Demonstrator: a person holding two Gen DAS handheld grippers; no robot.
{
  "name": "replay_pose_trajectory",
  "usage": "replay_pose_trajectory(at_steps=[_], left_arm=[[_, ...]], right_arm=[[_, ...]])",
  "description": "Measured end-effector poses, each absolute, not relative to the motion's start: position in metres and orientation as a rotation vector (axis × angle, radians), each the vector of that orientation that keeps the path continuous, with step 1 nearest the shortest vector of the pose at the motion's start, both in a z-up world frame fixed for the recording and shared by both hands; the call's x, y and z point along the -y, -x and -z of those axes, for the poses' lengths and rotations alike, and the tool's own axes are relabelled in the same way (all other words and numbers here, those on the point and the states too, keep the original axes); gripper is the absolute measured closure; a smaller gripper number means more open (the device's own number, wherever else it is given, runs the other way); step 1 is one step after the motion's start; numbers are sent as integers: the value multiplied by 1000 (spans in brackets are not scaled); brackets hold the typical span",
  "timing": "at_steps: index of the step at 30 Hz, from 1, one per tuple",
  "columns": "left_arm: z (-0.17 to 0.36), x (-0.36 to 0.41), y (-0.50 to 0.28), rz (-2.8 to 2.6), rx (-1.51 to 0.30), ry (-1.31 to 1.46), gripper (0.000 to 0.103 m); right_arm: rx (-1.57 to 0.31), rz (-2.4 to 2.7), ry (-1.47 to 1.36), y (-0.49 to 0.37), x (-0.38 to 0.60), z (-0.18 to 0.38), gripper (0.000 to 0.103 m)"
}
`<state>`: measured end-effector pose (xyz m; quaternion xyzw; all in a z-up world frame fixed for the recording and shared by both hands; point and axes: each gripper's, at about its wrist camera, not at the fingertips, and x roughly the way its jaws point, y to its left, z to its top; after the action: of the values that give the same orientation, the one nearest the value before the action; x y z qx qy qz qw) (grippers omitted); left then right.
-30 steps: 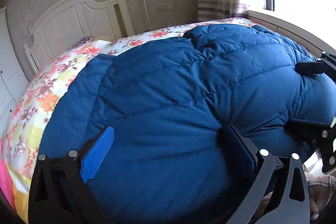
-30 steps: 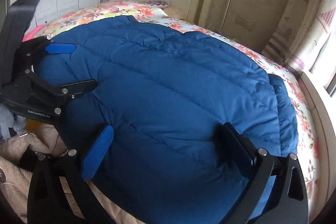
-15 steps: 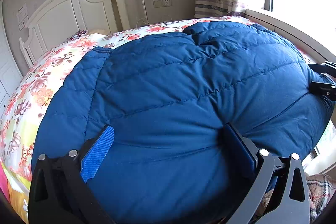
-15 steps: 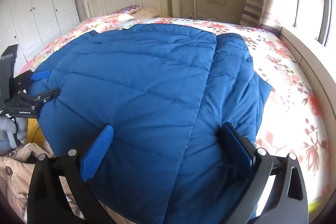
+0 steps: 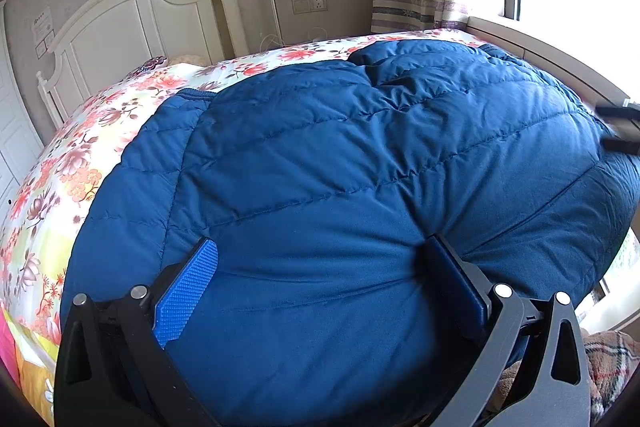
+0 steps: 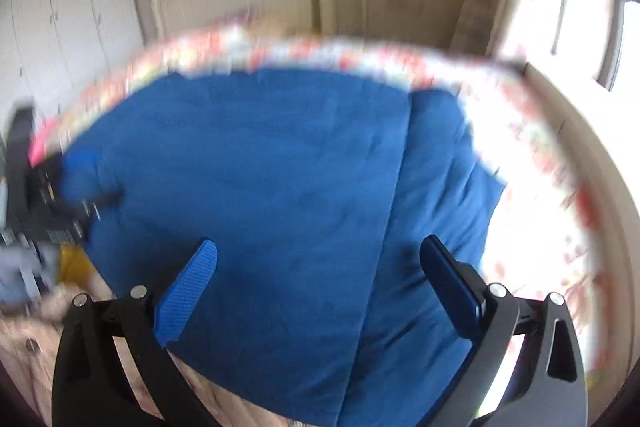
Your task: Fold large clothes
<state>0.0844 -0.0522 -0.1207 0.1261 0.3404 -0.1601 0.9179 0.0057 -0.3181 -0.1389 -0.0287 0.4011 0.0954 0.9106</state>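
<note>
A bed (image 5: 60,163) with a flowered sheet fills the room, its white headboard (image 5: 132,23) at the far left. A blue quilted coat (image 5: 340,167) lies spread over the near part of the bed, folded so that a narrower strip shows along its right side in the blurred right wrist view. The left tongs (image 5: 316,279) stand wide open, both pads pressed against the coat's near edge, gripping nothing. The right tongs (image 6: 318,277) also stand wide open above the coat.
</note>
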Motion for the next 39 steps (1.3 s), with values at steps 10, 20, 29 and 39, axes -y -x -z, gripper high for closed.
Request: replay_pose_trajectory(at_steps=[10, 20, 29, 39], left_arm=[[121, 50, -84, 334, -699, -256, 4], [121, 51, -84, 331, -704, -266, 4], [122, 49, -84, 335, -701, -267, 4], [97, 52, -89, 378, -737, -167, 4]], right_arm=[[-668, -131, -363, 97, 412, 142, 3], [-655, -238, -594, 110, 405, 184, 8], [-583, -232, -606, 89, 402, 175, 9], [-613, -116, -601, 32, 372, 162, 18]])
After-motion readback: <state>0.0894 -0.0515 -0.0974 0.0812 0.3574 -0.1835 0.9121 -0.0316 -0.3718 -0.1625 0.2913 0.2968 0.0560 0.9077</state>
